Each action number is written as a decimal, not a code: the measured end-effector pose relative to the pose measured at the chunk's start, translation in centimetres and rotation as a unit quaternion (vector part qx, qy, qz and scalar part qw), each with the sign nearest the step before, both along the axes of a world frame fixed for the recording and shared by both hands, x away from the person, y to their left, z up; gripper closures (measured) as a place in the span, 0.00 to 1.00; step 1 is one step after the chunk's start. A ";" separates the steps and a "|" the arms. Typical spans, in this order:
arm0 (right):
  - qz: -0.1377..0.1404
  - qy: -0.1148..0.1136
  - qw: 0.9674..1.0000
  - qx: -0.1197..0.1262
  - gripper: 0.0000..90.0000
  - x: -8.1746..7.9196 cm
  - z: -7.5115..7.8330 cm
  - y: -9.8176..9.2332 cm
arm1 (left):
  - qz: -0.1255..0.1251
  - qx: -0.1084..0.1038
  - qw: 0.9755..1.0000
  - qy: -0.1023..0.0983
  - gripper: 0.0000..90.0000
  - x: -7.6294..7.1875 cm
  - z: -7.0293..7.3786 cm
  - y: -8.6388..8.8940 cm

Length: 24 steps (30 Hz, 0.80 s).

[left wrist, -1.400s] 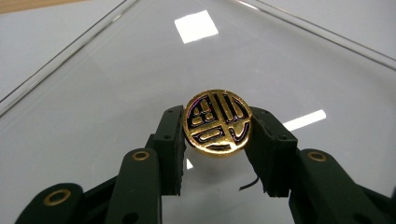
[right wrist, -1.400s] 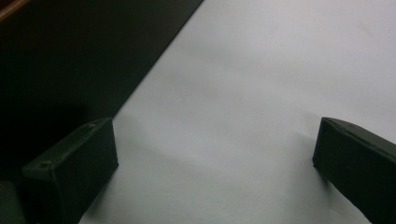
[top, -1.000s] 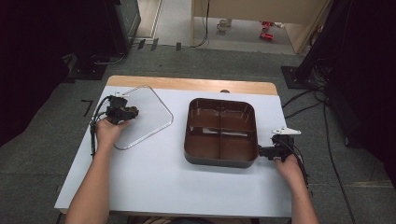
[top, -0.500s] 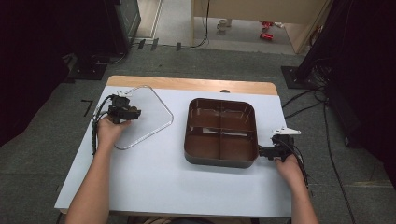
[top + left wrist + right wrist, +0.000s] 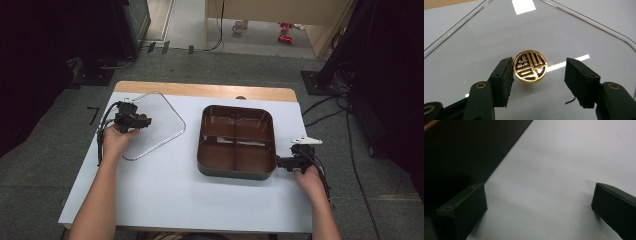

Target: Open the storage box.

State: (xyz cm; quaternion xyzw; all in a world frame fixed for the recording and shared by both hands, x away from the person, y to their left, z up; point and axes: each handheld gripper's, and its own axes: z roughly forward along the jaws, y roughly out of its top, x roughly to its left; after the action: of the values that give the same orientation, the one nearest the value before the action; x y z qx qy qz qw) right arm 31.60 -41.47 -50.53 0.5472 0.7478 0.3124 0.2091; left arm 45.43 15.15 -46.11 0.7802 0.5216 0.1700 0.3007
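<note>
A clear square lid (image 5: 161,126) lies flat on the table at the left, with a round gold knob (image 5: 530,66) at its middle. My left gripper (image 5: 144,121) rests over the lid with the knob between its jaws. Those jaws have just been opening: the left pad (image 5: 504,75) stands right beside the knob and the right pad (image 5: 579,82) is well clear of it. A brown tray (image 5: 235,173) with four compartments sits at the centre right. My right gripper (image 5: 281,162) stands open just outside the tray's near right corner, with nothing between its fingers (image 5: 464,207).
The white table top (image 5: 200,200) has a wooden strip (image 5: 200,90) along its far edge. The tray's dark wall (image 5: 461,152) runs close by the right gripper's left jaw. Cables trail from both grippers, and beyond the table there are black stands and more cables.
The left gripper's jaws look slightly wider apart around the lid's knob. Both hands, the lid and the tray have stayed where they were.
</note>
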 end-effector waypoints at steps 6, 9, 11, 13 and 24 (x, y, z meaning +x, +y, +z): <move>0.000 0.000 1.000 0.000 0.00 0.0 0.0 0.0 | -0.003 -0.014 1.000 0.003 0.44 0.1 -0.2 0.4; 0.000 0.000 1.000 0.000 0.00 0.0 0.0 0.0 | -0.004 -0.021 1.000 0.001 0.42 0.0 0.2 0.5; 0.000 0.000 1.000 0.000 0.00 0.0 0.0 0.0 | -0.006 -0.019 1.000 -0.005 0.40 -0.2 0.5 0.3; 0.000 0.000 1.000 0.000 0.00 0.0 0.0 0.0 | -0.011 -0.016 1.000 -0.007 0.37 -0.4 0.9 0.1; 0.000 0.000 1.000 0.000 0.00 0.0 0.0 0.0 | -0.031 -0.029 0.999 -0.023 0.26 -2.1 3.4 -0.8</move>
State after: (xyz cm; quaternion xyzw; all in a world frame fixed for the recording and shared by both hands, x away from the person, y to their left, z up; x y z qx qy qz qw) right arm 31.60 -41.48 -50.53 0.5469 0.7481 0.3123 0.2091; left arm 43.35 14.37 -42.73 0.7829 0.4951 0.1633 0.3396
